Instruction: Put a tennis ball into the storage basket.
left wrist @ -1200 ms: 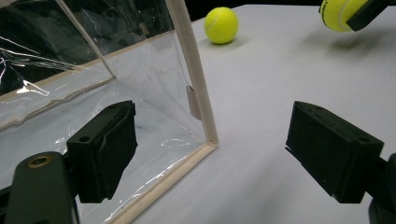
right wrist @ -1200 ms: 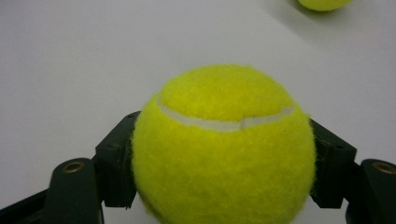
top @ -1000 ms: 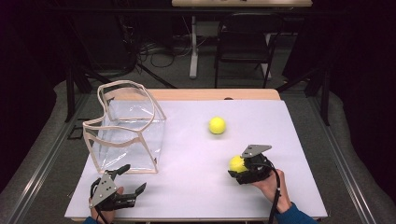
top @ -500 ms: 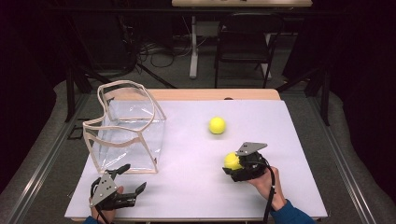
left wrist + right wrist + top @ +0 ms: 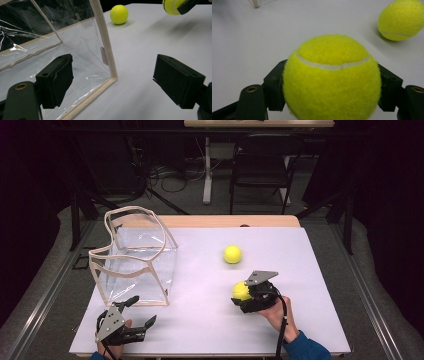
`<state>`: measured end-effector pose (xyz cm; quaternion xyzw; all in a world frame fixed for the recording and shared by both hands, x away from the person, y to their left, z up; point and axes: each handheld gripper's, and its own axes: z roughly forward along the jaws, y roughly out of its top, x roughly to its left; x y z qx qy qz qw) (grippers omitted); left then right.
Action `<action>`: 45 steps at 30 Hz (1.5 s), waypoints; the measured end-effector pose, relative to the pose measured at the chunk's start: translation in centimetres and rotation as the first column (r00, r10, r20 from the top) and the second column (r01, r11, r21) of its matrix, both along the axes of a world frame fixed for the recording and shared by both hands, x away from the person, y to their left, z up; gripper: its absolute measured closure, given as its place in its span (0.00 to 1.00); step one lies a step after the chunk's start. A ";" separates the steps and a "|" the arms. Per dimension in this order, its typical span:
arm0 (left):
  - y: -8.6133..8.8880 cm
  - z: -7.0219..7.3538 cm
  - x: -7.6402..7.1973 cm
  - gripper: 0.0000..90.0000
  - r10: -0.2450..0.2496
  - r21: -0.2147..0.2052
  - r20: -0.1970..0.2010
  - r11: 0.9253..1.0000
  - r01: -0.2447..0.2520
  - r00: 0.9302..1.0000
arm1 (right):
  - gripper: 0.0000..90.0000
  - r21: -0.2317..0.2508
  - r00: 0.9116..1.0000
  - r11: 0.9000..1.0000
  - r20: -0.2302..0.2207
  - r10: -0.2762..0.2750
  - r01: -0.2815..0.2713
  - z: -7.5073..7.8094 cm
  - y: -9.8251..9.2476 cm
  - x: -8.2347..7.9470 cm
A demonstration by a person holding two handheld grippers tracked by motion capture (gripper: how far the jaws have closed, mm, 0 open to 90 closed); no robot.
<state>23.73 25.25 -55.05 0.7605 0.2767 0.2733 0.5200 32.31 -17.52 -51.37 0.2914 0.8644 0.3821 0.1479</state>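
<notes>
While the right tongs clamp a tennis ball, the left tongs gape beside the clear bag.

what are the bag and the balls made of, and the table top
Bag: looks like clear soft plastic film, glossy, with wrinkles and glare; its edges and handles carry a beige trim, probably fabric tape.
Held ball and ball on the table: tennis balls, fuzzy yellow-green felt with a pale seam line.
Table top: smooth matte white sheet, maybe laminate or board; a wood-coloured strip shows along its far edge.
</notes>
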 end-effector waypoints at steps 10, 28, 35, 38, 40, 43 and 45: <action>0.0 0.0 0.0 0.18 -0.002 0.000 -0.001 1.000 0.002 1.000 | 0.29 0.018 1.000 1.000 0.003 0.015 -0.015 0.1 0.8 0.4; 0.0 0.1 0.2 0.18 0.004 -0.006 0.001 1.000 -0.004 1.000 | 0.29 0.056 0.997 0.997 0.052 0.054 -0.057 1.4 2.9 1.5; 0.0 0.1 0.3 0.18 0.002 -0.009 0.002 1.000 -0.002 1.000 | 0.29 0.047 0.995 0.996 0.069 0.073 -0.076 2.0 3.6 1.9; 0.0 0.1 0.3 0.18 -0.001 -0.008 0.002 1.000 0.001 1.000 | 0.29 0.046 0.995 0.996 0.070 0.075 -0.079 2.2 3.7 2.0; 0.0 0.1 0.3 0.18 0.001 -0.014 0.003 1.000 -0.001 1.000 | 0.29 0.051 0.994 0.995 0.076 0.079 -0.083 2.5 3.9 2.2; 0.0 0.0 0.4 0.18 0.003 -0.023 -0.001 1.000 -0.003 1.000 | 0.29 0.048 0.993 0.995 0.084 0.082 -0.086 2.9 4.1 2.5; 0.0 0.0 0.5 0.18 0.004 -0.026 -0.001 1.000 -0.004 1.000 | 0.29 0.052 0.992 0.995 0.091 0.081 -0.086 3.4 4.3 2.7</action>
